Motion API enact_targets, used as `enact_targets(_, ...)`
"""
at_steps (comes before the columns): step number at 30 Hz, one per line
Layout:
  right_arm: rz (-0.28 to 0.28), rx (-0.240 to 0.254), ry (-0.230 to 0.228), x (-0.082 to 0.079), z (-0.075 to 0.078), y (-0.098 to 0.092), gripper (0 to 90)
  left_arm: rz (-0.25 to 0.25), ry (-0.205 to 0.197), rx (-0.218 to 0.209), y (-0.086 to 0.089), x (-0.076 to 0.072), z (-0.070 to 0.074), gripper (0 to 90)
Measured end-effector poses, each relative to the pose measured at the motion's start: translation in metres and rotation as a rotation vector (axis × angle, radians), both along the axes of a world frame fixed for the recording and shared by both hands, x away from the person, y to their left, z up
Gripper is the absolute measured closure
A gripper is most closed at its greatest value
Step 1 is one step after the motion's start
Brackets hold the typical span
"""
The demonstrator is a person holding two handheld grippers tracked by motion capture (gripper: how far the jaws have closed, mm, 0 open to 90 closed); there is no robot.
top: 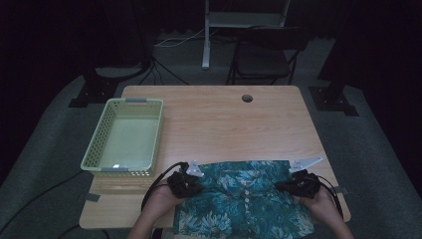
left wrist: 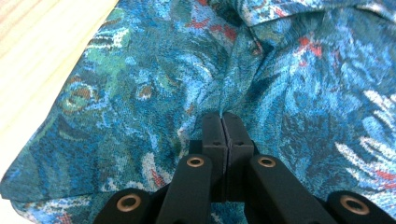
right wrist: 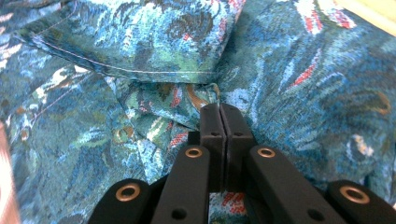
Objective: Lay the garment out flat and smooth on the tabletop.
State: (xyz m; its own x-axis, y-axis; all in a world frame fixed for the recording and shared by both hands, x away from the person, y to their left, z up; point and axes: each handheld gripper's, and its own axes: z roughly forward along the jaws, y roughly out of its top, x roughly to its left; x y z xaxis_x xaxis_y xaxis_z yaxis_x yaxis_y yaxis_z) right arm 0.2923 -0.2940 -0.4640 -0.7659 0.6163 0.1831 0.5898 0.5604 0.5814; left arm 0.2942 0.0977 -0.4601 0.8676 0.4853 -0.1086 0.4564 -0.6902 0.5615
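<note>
A teal and blue flower-print shirt [top: 244, 199] lies spread at the near edge of the wooden table [top: 224, 119], buttons up its middle. My left gripper [top: 191, 181] rests on the shirt's left edge and my right gripper [top: 293, 185] on its right edge, each held by a hand. In the left gripper view the jaws [left wrist: 222, 116] are pressed together, with a ridge of the shirt [left wrist: 140, 79] puckered up to their tips. In the right gripper view the jaws [right wrist: 219, 108] are likewise together, pinching the shirt [right wrist: 303, 84] just below a folded seam.
A pale green perforated basket [top: 99, 144] stands on the table's left side with nothing in it. A round cable hole [top: 247, 98] sits near the far edge. A dark chair [top: 263, 55] and stand legs are beyond the table.
</note>
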Motion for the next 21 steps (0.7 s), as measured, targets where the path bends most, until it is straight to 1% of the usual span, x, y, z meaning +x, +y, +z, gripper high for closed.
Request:
enact_targets(1,0.012,-0.006,0.011,0.002,0.001,0.001,89.3,0.002,-0.001,-0.005,0.001,0.003,0.001,90.0)
enact_targets(2,0.027,0.001,0.024,0.006,0.003,0.001,89.3,0.023,-0.012,-0.017,0.001,0.010,0.005,90.0)
enact_targets(3,0.027,0.010,0.019,0.016,0.010,0.000,89.3,0.044,-0.031,-0.052,0.003,0.019,0.014,90.0)
enact_targets(4,0.017,0.024,-0.006,0.028,0.022,-0.003,89.3,0.084,-0.060,-0.106,0.004,0.031,0.028,90.0)
enact_targets(5,-0.010,0.069,-0.035,0.045,0.040,-0.008,89.4,0.125,-0.106,-0.132,0.004,0.042,0.040,90.0)
enact_targets(6,-0.037,0.103,-0.050,0.060,0.054,-0.010,89.3,0.190,-0.190,-0.142,0.002,0.059,0.056,90.0)
enact_targets(7,-0.078,0.122,-0.078,0.083,0.074,-0.012,89.3,0.260,-0.254,-0.151,-0.001,0.081,0.070,90.0)
enact_targets(8,-0.133,0.120,-0.134,0.107,0.092,-0.013,89.1,0.328,-0.283,-0.193,-0.005,0.103,0.081,89.9)
enact_targets(9,-0.210,0.132,-0.161,0.131,0.106,-0.012,88.3,0.394,-0.327,-0.167,-0.008,0.124,0.090,84.9)
enact_targets(10,-0.293,0.131,-0.178,0.153,0.117,-0.012,81.9,0.458,-0.372,-0.127,-0.011,0.141,0.094,78.2)
enact_targets(11,-0.293,0.131,-0.178,0.153,0.117,-0.012,81.9,0.458,-0.372,-0.127,-0.011,0.141,0.094,67.9)
enact_targets(12,-0.365,0.118,-0.191,0.172,0.125,-0.010,65.3,0.574,-0.338,-0.123,-0.010,0.164,0.095,67.9)
enact_targets(13,-0.474,0.113,-0.167,0.193,0.131,-0.009,57.0,0.602,-0.285,-0.145,-0.007,0.172,0.092,60.6)
enact_targets(14,-0.487,0.141,-0.142,0.200,0.131,-0.009,55.8,0.599,-0.246,-0.178,-0.005,0.174,0.087,59.8)
enact_targets(15,-0.488,0.137,-0.134,0.203,0.130,-0.007,51.6,0.594,-0.218,-0.190,-0.004,0.174,0.083,54.1)
enact_targets(16,-0.490,0.124,-0.135,0.203,0.129,-0.005,51.0,0.586,-0.214,-0.195,-0.003,0.171,0.078,51.7)
enact_targets(17,-0.488,0.120,-0.131,0.202,0.126,-0.004,49.5,0.582,-0.204,-0.203,-0.002,0.167,0.073,51.7)
enact_targets(18,-0.486,0.122,-0.127,0.200,0.123,-0.003,46.9,0.582,-0.185,-0.217,-0.001,0.163,0.068,49.1)
enact_targets(19,-0.480,0.125,-0.118,0.198,0.119,-0.002,45.9,0.571,-0.173,-0.228,0.000,0.159,0.063,47.6)
enact_targets(21,-0.463,0.136,-0.100,0.190,0.110,-0.001,43.8,0.551,-0.165,-0.237,0.001,0.148,0.056,46.5)
